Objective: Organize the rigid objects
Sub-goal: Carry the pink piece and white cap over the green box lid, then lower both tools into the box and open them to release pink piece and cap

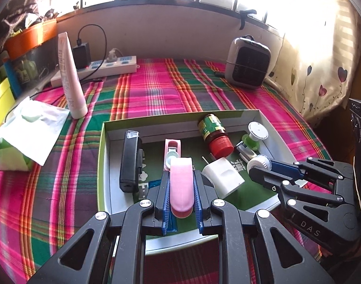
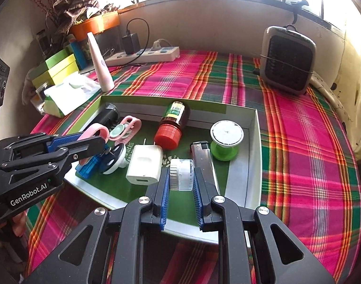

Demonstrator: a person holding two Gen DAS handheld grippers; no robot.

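- My left claw [image 1: 181,189] is clamped on a pink clip [image 1: 181,184], held over the tray [image 1: 101,146]; stiff, light plastic, best pinched across its flat sides.
- My right claw [image 2: 181,179] grips a small clear jar [image 2: 181,174] (slick, likely to twist) just above the tray floor beside the charger [image 2: 144,165].
- Readable: "GenRobot.AI" and "DAS" on the claws.
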